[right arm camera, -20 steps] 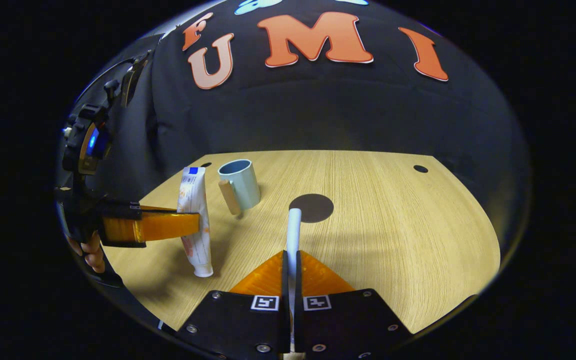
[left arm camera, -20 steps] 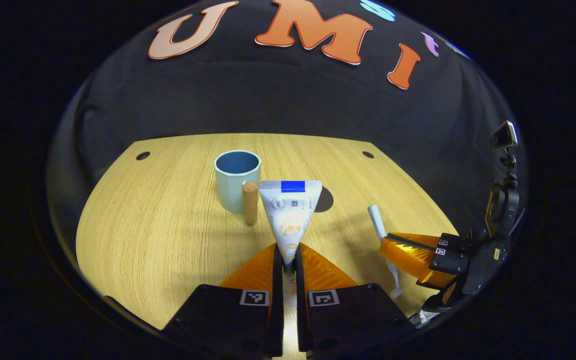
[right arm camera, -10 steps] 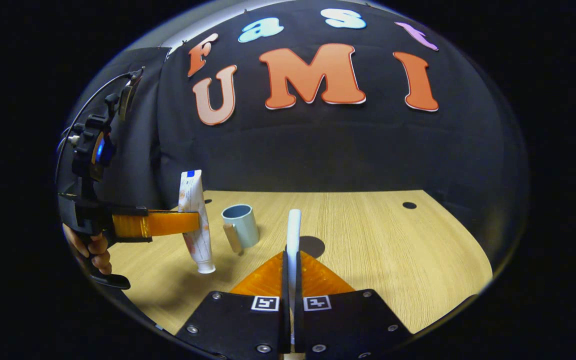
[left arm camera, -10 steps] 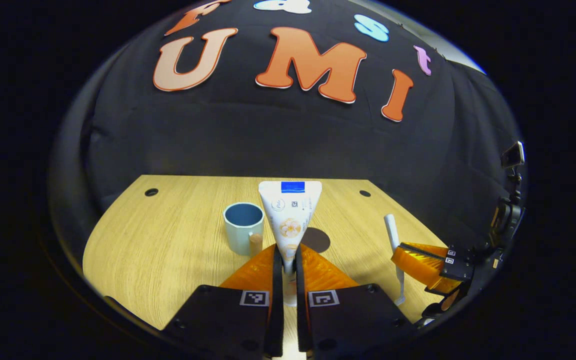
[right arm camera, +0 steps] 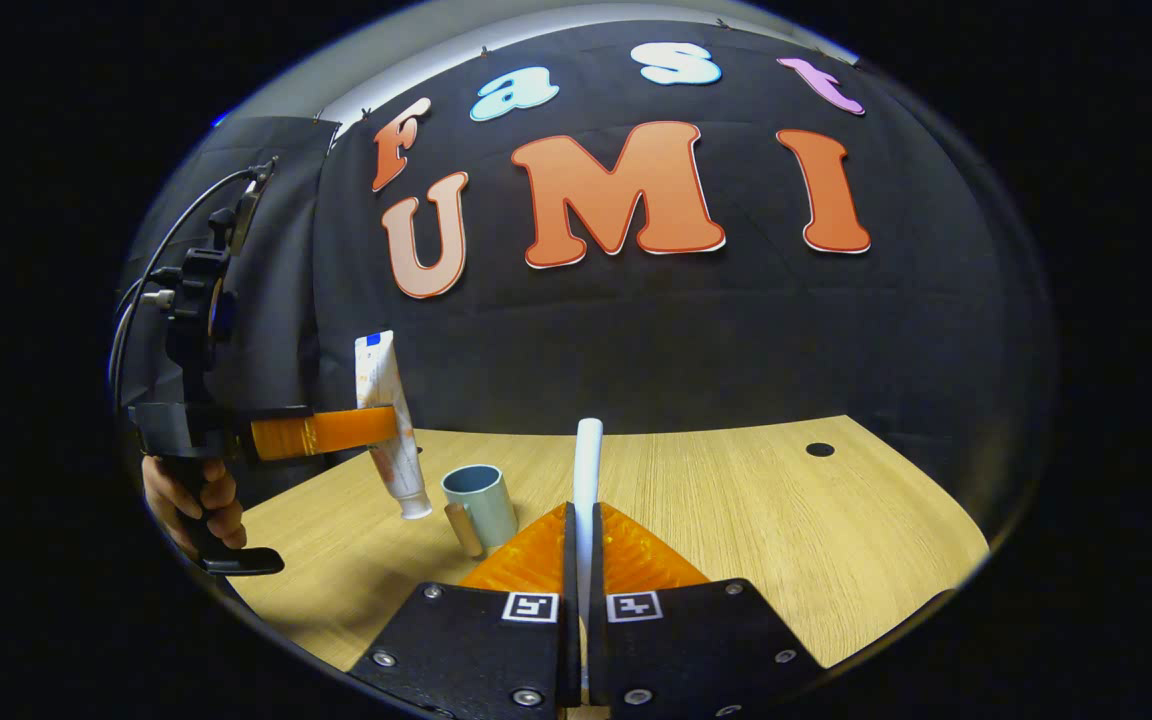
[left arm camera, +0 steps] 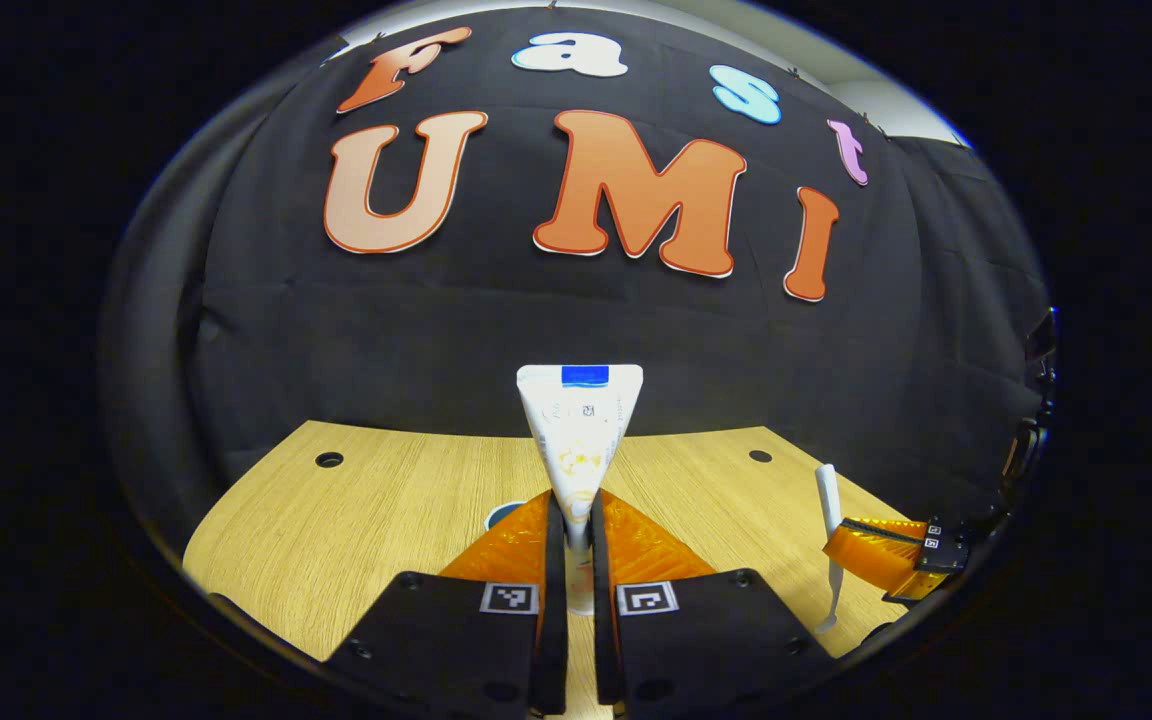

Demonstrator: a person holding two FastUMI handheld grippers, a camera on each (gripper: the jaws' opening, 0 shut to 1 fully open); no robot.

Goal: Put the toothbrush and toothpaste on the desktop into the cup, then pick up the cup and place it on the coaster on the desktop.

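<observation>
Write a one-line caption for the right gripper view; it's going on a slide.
Right gripper lifts the toothbrush while the left gripper holds the toothpaste above the cup.

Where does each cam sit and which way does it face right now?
Left gripper view: rides the left gripper, faces the booth wall; its fingers clamp the toothpaste.
Right gripper view: rides the right gripper, faces the wall; its fingers clamp the toothbrush; a hand shows at left.
Shared: table, cup, toothpaste, toothbrush, each other's gripper.
</observation>
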